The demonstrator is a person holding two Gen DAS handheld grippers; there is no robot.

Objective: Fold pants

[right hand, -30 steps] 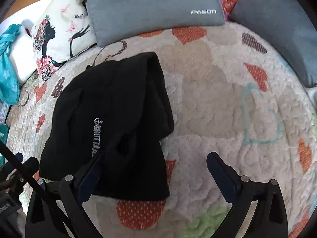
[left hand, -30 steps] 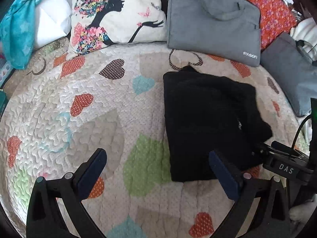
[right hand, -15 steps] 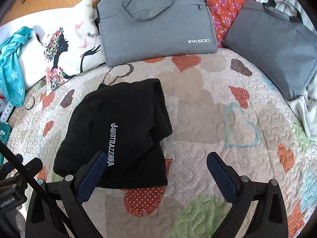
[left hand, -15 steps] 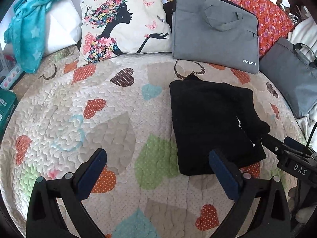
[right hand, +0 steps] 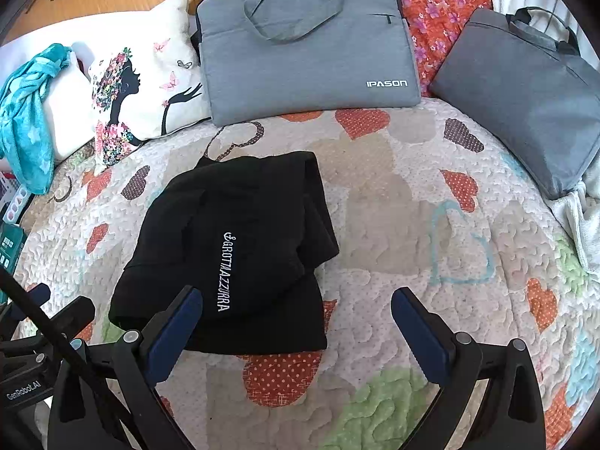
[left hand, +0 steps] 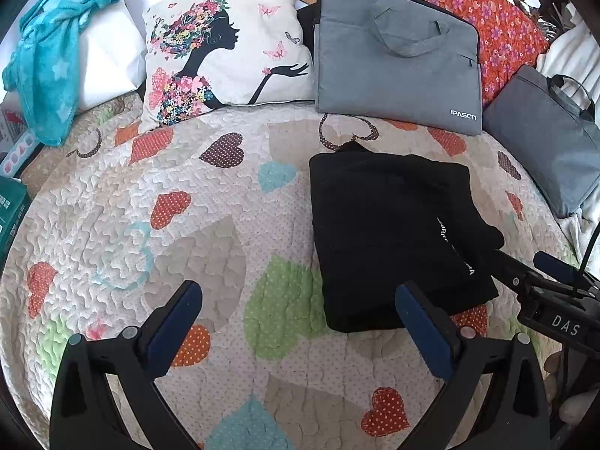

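Observation:
The black pants (left hand: 390, 232) lie folded in a compact bundle on the heart-patterned quilt (left hand: 150, 247), white lettering on top. They also show in the right wrist view (right hand: 240, 247). My left gripper (left hand: 298, 307) is open and empty, held above the quilt just left of the bundle's near edge. My right gripper (right hand: 296, 313) is open and empty, above the bundle's near right corner. Neither touches the pants.
At the back stand a printed pillow (left hand: 225, 48), a grey laptop bag (left hand: 397, 63), a second grey bag (left hand: 543, 138) and an orange floral cushion (left hand: 502, 26). A teal towel (left hand: 52, 67) hangs at far left. Boxes (left hand: 11, 206) sit by the left edge.
Both grippers have pulled back and up from the pants, so the bundle looks smaller and farther. The pants lie still. Both grippers stay open.

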